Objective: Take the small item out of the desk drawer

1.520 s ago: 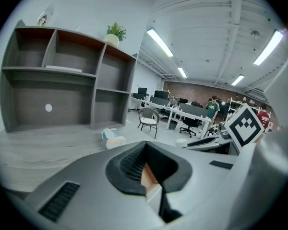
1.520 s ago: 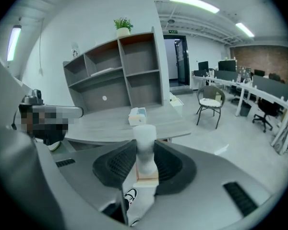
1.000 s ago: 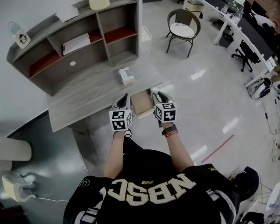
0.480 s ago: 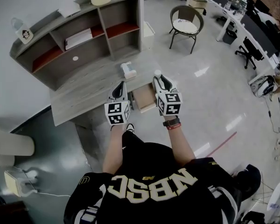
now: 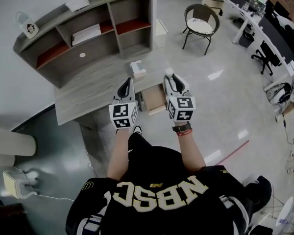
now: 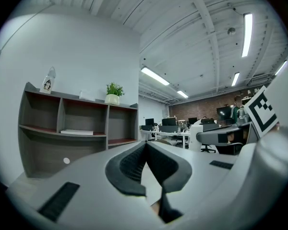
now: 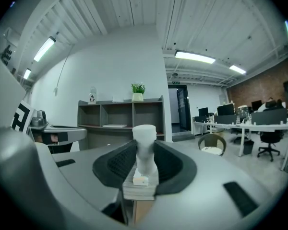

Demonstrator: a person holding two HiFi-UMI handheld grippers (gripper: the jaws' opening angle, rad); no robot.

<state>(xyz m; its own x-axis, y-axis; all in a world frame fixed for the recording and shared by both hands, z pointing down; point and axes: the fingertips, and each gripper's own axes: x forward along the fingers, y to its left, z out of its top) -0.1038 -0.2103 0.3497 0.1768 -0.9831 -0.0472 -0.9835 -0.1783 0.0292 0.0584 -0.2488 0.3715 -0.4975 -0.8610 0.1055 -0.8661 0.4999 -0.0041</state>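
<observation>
Small white item [image 7: 145, 138] is pinched at its narrow waist by the right tool [image 7: 145, 163], lifted clear above the open drawer [image 5: 153, 100]. It looks light, rigid and smooth, so it may slip; grip the waist squarely. Left tool [image 6: 145, 146] is pressed together and empty.
</observation>
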